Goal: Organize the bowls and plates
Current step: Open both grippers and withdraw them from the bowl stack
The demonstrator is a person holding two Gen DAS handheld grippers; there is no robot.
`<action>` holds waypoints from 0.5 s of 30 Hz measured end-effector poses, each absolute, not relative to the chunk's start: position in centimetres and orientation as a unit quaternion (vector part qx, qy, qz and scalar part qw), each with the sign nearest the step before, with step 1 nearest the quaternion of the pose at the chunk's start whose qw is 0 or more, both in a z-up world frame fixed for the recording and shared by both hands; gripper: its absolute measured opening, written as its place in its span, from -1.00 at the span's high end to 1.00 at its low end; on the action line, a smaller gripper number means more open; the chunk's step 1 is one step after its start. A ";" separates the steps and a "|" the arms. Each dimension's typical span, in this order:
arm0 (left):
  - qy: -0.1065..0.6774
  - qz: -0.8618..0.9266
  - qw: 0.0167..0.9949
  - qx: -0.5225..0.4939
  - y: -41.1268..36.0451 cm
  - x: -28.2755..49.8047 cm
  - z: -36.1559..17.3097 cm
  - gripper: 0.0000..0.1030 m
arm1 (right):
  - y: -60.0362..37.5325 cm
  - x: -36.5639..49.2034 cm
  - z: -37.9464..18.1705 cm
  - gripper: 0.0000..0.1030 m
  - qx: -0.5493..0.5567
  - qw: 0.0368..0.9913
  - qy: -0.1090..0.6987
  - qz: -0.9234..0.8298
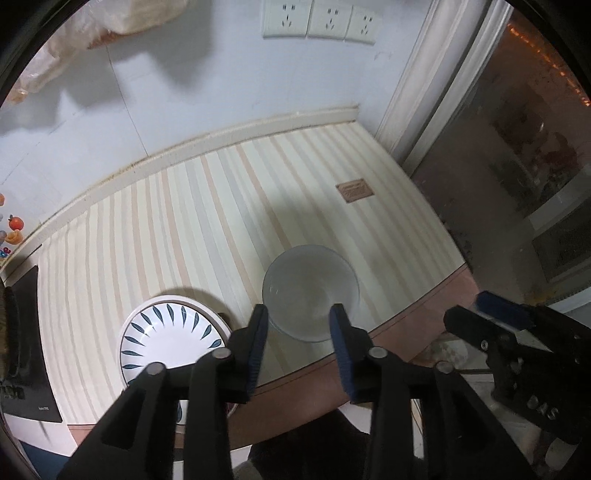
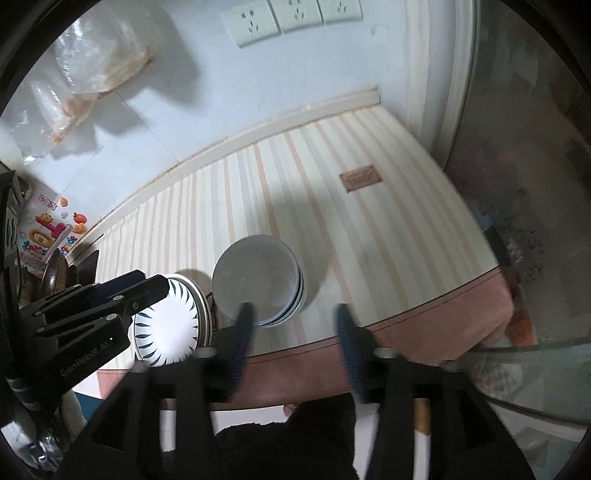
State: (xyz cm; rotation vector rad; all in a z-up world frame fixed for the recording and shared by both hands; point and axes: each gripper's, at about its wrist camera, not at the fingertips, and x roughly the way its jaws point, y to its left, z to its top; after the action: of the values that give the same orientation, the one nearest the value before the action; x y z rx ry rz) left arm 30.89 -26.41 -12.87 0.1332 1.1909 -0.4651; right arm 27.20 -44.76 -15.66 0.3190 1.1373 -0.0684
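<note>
Striped table [image 1: 192,221], one bowl [image 1: 310,291], one plate [image 1: 173,332]

A round white ceramic plate with dark blue leaf-shaped strokes radiating around its well [image 1: 171,334] lies flat and upright near the front edge of the striped tabletop [image 1: 177,221], toward its left end. Just beside it, to the right, stands a plain white bowl with blue bands outside [image 2: 258,280], upright, empty, near the same front edge.

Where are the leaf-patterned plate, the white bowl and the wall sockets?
leaf-patterned plate [image 1: 168,334]: left wrist view, on its white centre.
white bowl [image 2: 255,280]: right wrist view, on its inside.
wall sockets [image 1: 319,18]: left wrist view, on the middle socket's face.
</note>
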 end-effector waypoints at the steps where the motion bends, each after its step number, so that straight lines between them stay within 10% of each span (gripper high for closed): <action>1: 0.553 -0.218 0.802 0.061 -26.3 30.7 -12.5 0.24 | -44.7 26.7 -15.1 -0.52 0.148 0.835 0.529 -0.034; 4: 0.546 -0.224 0.805 0.051 -26.0 30.2 -11.7 -0.55 | -44.3 25.5 -13.4 -0.58 0.135 0.848 0.511 -0.047; 15: 0.516 -0.226 0.825 0.043 -25.2 29.4 -9.1 -0.75 | -44.0 23.8 -10.5 -0.68 0.131 0.860 0.490 -0.052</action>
State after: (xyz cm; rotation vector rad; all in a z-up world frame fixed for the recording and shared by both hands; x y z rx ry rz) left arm 29.44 -25.19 -9.13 0.0909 1.0967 -0.4809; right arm 23.79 -44.01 -10.50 0.2742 1.0292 -0.1097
